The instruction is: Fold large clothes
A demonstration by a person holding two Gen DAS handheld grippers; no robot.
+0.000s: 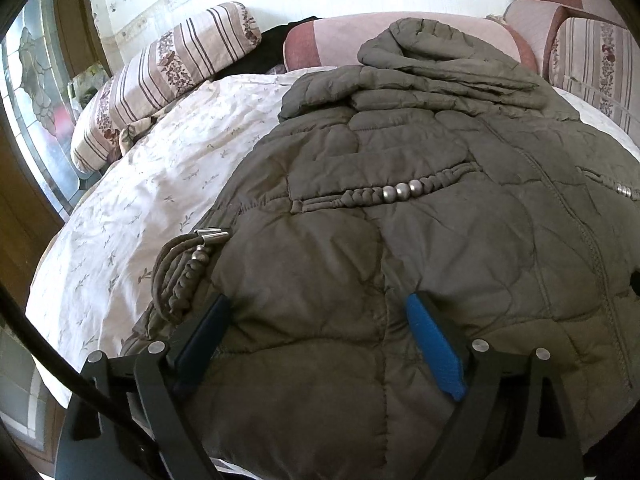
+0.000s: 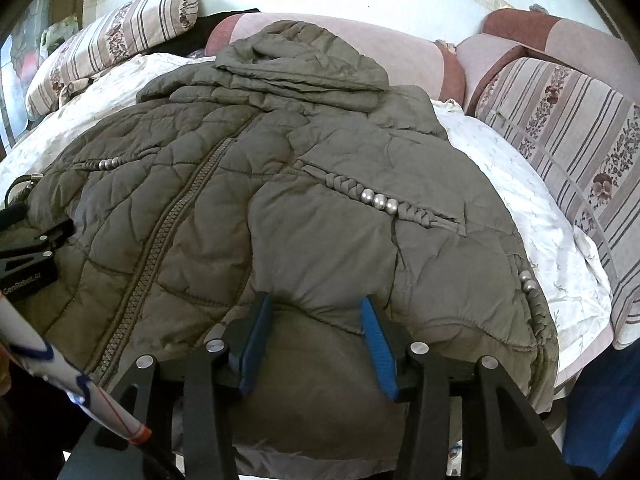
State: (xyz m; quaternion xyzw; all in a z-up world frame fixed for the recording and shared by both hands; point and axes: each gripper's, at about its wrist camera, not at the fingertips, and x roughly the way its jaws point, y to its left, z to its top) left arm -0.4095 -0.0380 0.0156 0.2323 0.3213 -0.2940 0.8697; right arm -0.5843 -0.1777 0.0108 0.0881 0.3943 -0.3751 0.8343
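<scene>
One quilted olive jacket (image 1: 400,240) on floral sheet (image 1: 160,184)

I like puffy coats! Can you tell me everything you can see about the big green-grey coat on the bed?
The coat is olive-grey, puffy and quilted. It lies front up on the flowered sheet, zipped shut, hood crumpled at the far end. Braided trims with silver beads cross both chest sides, and a cord dangles at one edge. The left gripper and right gripper straddle its near hem.
</scene>
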